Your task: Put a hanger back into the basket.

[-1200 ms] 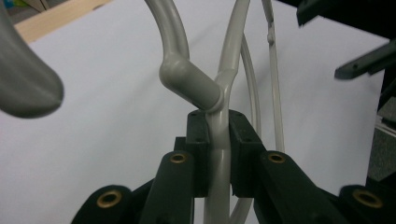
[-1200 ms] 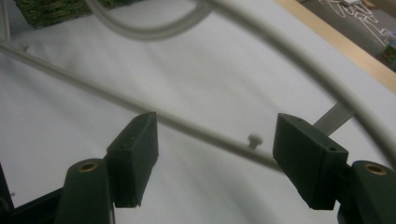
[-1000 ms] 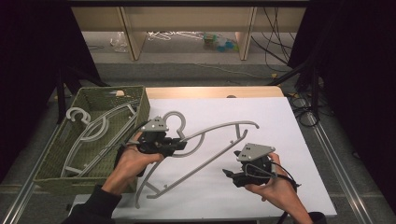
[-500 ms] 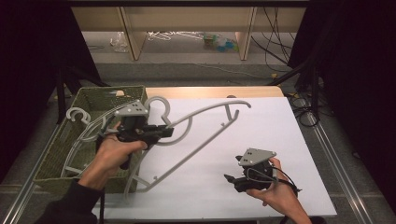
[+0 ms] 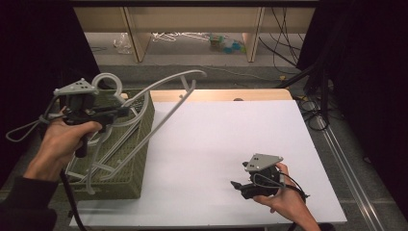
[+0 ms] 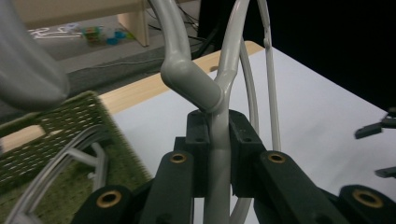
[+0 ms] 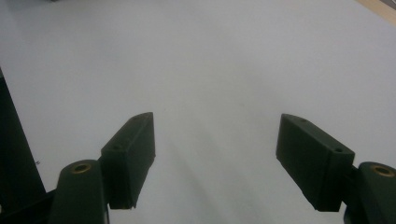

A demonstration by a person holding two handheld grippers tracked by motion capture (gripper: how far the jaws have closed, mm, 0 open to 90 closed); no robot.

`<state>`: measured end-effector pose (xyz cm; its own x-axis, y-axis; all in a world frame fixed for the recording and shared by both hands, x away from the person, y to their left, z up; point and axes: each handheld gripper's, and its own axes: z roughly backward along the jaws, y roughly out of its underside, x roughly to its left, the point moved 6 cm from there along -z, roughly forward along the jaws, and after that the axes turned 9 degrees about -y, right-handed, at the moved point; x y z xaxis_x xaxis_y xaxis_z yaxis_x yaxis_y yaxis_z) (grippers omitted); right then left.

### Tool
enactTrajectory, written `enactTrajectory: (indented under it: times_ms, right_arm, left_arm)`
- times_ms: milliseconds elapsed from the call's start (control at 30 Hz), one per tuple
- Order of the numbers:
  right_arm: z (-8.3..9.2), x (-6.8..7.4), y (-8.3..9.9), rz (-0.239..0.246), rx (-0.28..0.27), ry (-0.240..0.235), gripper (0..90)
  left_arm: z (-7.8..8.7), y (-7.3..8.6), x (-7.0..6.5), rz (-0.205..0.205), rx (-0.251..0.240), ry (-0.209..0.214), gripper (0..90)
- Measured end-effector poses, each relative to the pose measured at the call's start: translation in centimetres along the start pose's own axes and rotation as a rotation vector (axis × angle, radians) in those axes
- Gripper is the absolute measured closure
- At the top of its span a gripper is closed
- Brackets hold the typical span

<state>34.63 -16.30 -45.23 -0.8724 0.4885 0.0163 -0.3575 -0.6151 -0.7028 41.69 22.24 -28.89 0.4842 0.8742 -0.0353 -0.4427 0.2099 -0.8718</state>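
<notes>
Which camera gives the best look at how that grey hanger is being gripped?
The left gripper view: the left gripper has its black jaws shut on the grey hanger just below the hook. The high view shows the whole hanger raised over the green basket. The right gripper view faces white tabletop.

We find no writing, label, brand, number or sign that can be read in any of these views.
</notes>
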Motion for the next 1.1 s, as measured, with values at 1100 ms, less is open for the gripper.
enactTrajectory:
  times_ms: [1100]
  right_arm:
    - [-0.1,-0.3,0.1,-0.007,-0.001,0.006,28.9]
  left_arm:
    - [0.2,5.8,16.2,0.093,0.030,-0.304,80.3]
